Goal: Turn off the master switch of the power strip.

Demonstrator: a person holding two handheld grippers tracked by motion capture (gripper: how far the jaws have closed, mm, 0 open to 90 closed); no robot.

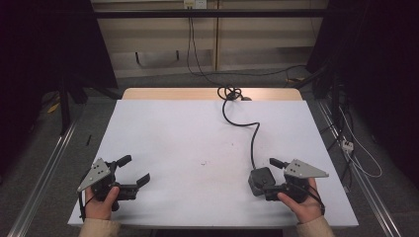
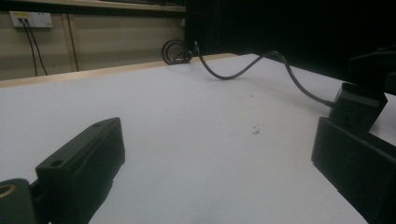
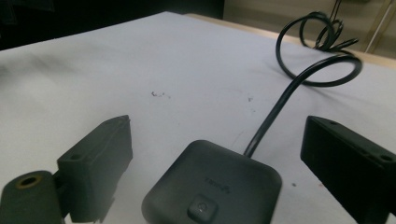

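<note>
Black square box [image 1: 260,180] with a rounded top, flat on the white surface [image 1: 197,143] near its right front corner, well in from the right edge. Small button [image 3: 201,208] on the lid, faint lettering just above it. Black cable [image 1: 253,140] out of the box's far side, running toward the far edge and ending in a loose coil [image 1: 230,93] there, by the strip of bare wood.

Right gripper [image 1: 273,174] held in the right hand [image 1: 304,202] at the front edge, pointing toward the surface's middle. Jaws wide apart, standing on either side of the box and clear of it in the right gripper view: a gap of white surface on each side, no pad pressing.

Left gripper [image 1: 133,170] held in the left hand [image 1: 101,202] near the left front corner, well apart from the box. Jaws wide apart too, bare white surface between them in the left gripper view, the box and its cable far off at the right of that view.

A few small dark specks [image 1: 205,163] on the surface between the two grippers.
</note>
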